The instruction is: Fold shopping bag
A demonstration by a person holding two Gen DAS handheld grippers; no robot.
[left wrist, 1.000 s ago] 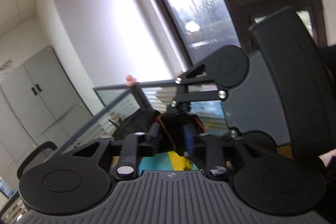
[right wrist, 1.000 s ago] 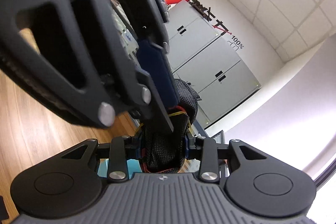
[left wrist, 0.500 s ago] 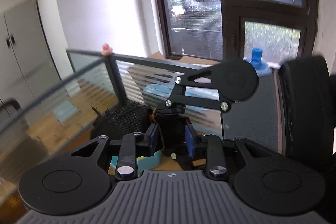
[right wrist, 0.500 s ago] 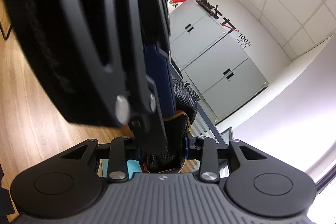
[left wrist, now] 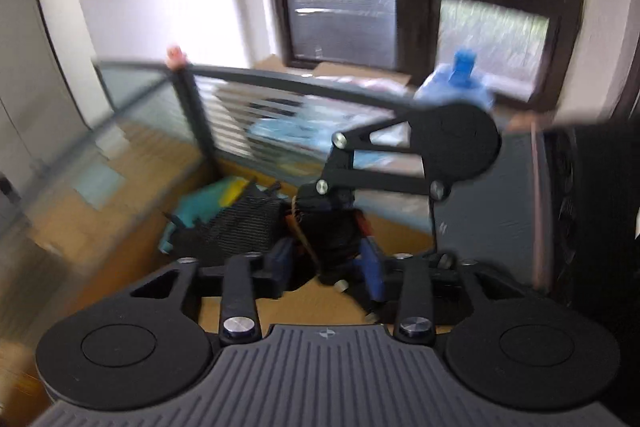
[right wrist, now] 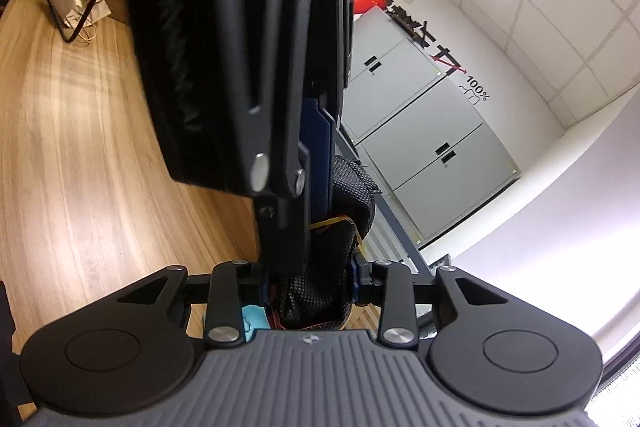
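The right claw (right wrist: pixel 310 287) is closed about halfway on the shopping bag (right wrist: pixel 320 239), its pads pressing either side of a tight roll of black mesh with a yellow elastic band (right wrist: pixel 340 218) looped over it. The left claw (left wrist: pixel 326 265) meets it head-on. Its jaws have just been opening, and the roll sits between the blue pads (left wrist: pixel 280 263). The pad on the left of the picture is clear of the mesh, and the other is just beside it, so the left claw seems to have let go.

The step appears to be a handover or re-grip on the rolled bag. To do it well, the right claw should keep an even squeeze, because mesh springs open when pressure slackens. The left claw should back straight out along its own line so that no pad catches the band or a loose strand.

A flap of mesh (left wrist: pixel 240 227) hangs loose to the left of the roll, above the wooden bench (right wrist: pixel 80 147). That flap probably needs tucking in next, so the left claw should take it near the roll rather than at its edge.

A teal and yellow piece (left wrist: pixel 208 203) lies behind the flap. I cannot tell whether it belongs to the bag.
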